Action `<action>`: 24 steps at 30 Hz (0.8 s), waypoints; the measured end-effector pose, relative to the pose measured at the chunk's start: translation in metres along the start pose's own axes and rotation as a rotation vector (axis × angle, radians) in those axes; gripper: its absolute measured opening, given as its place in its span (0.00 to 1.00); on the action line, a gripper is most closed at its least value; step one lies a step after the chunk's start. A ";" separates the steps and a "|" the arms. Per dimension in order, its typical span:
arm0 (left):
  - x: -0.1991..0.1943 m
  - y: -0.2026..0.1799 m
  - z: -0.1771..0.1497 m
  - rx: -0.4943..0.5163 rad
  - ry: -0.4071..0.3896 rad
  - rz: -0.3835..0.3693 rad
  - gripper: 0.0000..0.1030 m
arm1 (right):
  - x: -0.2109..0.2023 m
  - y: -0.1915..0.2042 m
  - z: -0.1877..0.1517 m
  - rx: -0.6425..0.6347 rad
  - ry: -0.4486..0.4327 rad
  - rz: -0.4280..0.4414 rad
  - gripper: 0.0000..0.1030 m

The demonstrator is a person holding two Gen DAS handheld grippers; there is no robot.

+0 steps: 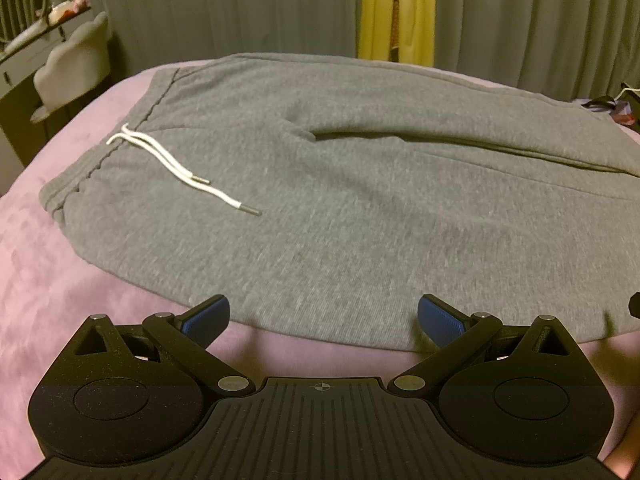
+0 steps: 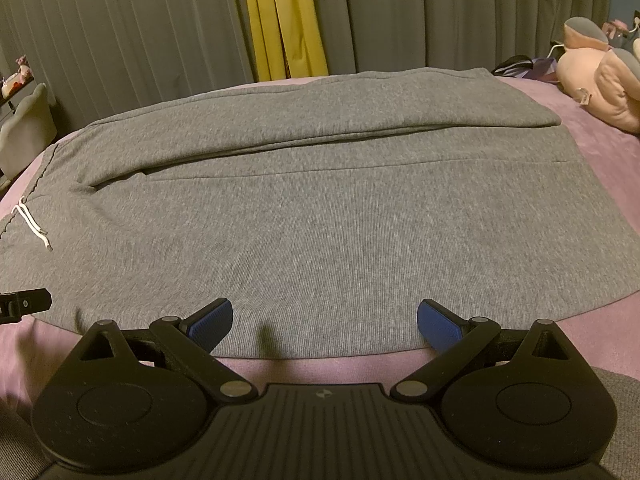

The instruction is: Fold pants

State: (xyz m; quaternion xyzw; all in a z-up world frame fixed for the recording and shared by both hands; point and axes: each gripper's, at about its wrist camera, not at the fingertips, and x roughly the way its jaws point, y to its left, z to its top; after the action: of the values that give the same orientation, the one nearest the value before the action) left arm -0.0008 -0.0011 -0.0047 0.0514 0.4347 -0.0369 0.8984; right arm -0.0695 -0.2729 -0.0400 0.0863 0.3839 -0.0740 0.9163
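Grey sweatpants (image 1: 340, 200) lie flat and spread out on a pink bed cover (image 1: 60, 300), waistband to the left with a white drawstring (image 1: 176, 160), legs running right. They also fill the right wrist view (image 2: 320, 220), where the two legs lie side by side and the drawstring (image 2: 34, 228) is at the far left. My left gripper (image 1: 323, 320) is open and empty, hovering at the near edge of the pants by the hip. My right gripper (image 2: 324, 324) is open and empty at the near edge of the near leg. The left gripper's tip (image 2: 24, 304) shows at the left edge.
A pink plush toy (image 2: 600, 80) lies at the bed's far right corner beside dark items (image 2: 516, 66). Grey curtains (image 2: 120, 40) with a yellow strip (image 2: 284, 20) hang behind. A light chair (image 1: 76, 68) and a desk (image 1: 24, 56) stand at far left.
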 end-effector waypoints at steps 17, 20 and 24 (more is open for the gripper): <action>0.000 0.001 -0.001 -0.005 0.004 -0.004 1.00 | 0.001 0.000 0.000 -0.001 0.002 0.002 0.96; -0.001 0.001 -0.001 -0.004 0.006 -0.004 1.00 | 0.001 0.000 -0.001 0.000 0.002 0.002 0.96; -0.001 0.002 -0.002 -0.004 0.005 -0.002 1.00 | 0.001 0.001 -0.001 0.000 0.003 0.002 0.96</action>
State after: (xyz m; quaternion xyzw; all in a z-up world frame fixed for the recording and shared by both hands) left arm -0.0025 0.0007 -0.0050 0.0493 0.4372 -0.0369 0.8972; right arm -0.0693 -0.2718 -0.0414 0.0869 0.3853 -0.0731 0.9158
